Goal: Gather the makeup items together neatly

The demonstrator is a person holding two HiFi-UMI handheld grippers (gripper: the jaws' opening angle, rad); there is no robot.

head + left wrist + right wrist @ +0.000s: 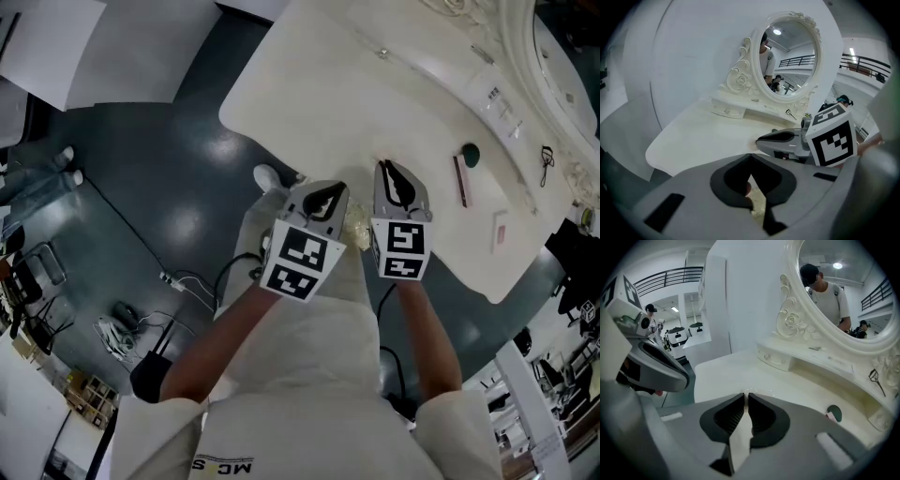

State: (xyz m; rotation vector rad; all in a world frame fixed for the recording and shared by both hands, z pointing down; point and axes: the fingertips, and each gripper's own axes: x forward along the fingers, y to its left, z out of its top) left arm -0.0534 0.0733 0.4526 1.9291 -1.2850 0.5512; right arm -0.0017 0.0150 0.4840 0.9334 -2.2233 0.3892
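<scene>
The left gripper (750,157) has its jaws meeting at the tips. The right gripper (746,397) has its jaws nearly together, with nothing between them. Both are over the table's (309,84) near edge. 3 makeup items lie well apart to the right gripper's right: a green pot (471,155), a red stick (460,181) and a pale card (501,232).

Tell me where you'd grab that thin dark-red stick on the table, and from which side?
Grip the stick at its middle, jaws across its narrow width, coming down from above. It lies flat on the table, long and thin, and the middle probably keeps it balanced and clear of the round green thing by its far end.
</scene>
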